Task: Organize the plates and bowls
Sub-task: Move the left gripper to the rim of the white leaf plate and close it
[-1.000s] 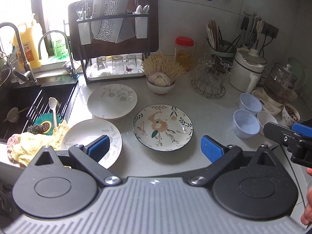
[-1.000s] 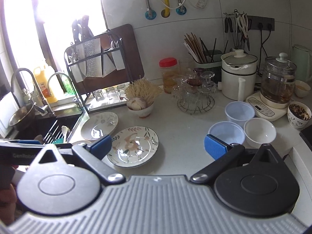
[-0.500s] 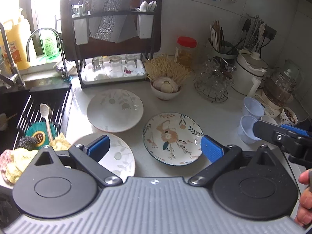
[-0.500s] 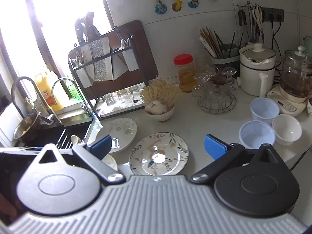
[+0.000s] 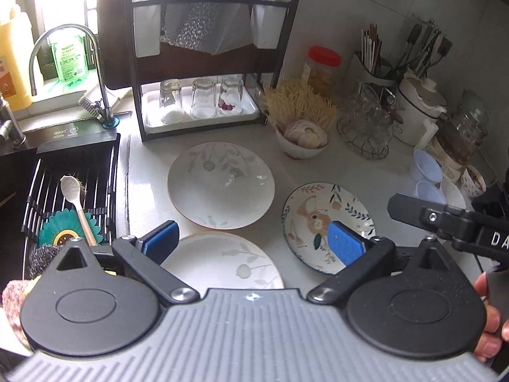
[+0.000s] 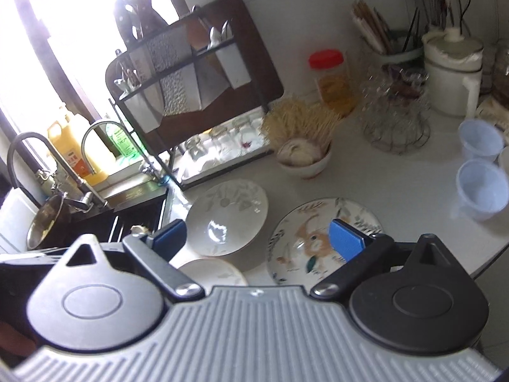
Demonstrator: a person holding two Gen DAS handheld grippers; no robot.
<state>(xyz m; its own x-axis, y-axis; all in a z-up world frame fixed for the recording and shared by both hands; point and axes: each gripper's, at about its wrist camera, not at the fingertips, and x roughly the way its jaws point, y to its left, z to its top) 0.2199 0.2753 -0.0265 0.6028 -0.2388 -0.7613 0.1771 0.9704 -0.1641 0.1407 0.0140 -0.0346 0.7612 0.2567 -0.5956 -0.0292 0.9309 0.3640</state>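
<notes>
Three plates lie on the white counter: a white leaf-print plate (image 5: 221, 184) toward the rack, a second white plate (image 5: 222, 264) nearest me, and a floral plate (image 5: 327, 222) on the right. My left gripper (image 5: 253, 243) hovers open above the near white plate, nothing between its pads. My right gripper (image 6: 256, 237) hangs over the leaf-print plate (image 6: 227, 216) and floral plate (image 6: 321, 238); its jaws are closing slightly with nothing gripped. One of its fingers (image 5: 410, 205) shows at the right of the left wrist view. Pale blue bowls (image 6: 482, 187) stand far right.
A black dish rack (image 5: 206, 63) with upturned glasses stands behind the plates. The sink (image 5: 63, 191) with a spoon and scrubbers is left. A bowl of garlic (image 5: 302, 140), a wire basket of glasses (image 5: 366, 127) and a white pot (image 5: 420, 111) crowd the back right.
Both grippers have moved left and closer to the plates, which now look larger and sit further right in each view. Nothing was taken hold of.
</notes>
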